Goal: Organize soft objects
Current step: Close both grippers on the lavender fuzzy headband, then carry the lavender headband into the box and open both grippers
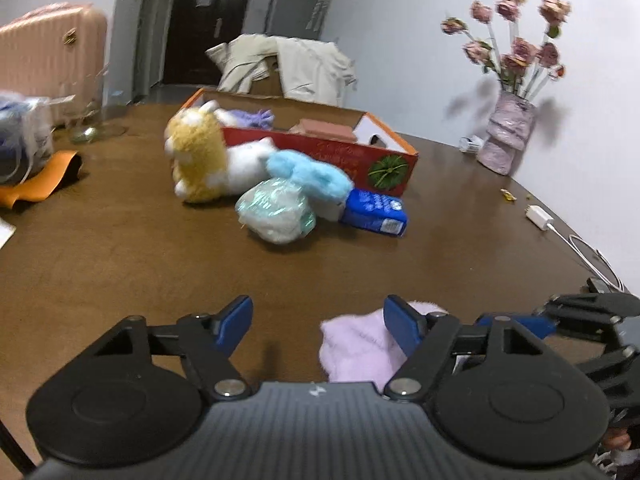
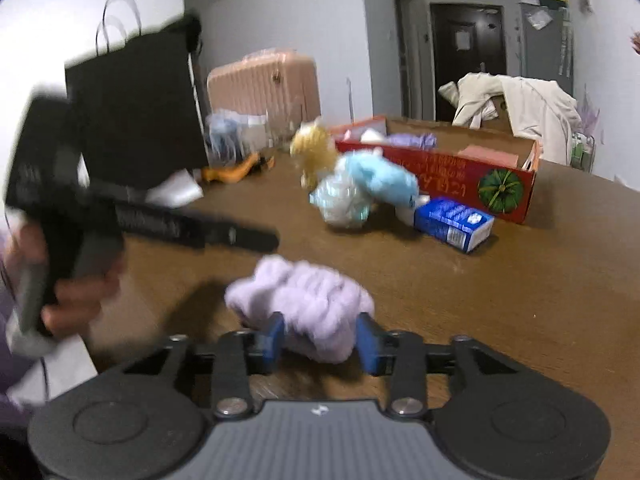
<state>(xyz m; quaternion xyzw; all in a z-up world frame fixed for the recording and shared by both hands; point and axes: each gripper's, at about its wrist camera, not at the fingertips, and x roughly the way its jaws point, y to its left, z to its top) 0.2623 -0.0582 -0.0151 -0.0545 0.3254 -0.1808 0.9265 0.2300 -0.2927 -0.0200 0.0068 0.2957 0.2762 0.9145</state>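
A fluffy lilac cloth (image 2: 308, 300) sits between the blue pads of my right gripper (image 2: 320, 342), which is closed on its near part just above the table. In the left wrist view the same cloth (image 1: 356, 344) shows beside my left gripper (image 1: 318, 322), which is open and empty over the wood. A red cardboard box (image 1: 360, 160) stands mid-table with soft items inside. In front of it lie a yellow-and-white plush (image 1: 200, 156), a light blue plush (image 1: 316, 178) and a shiny wrapped bundle (image 1: 276, 210).
A blue carton (image 1: 374, 212) lies by the box. A vase of pink flowers (image 1: 506, 136) and a white charger with cable (image 1: 540, 216) are at the right edge. An orange item (image 1: 44, 180), a glass and a black bag (image 2: 136, 108) are at the left.
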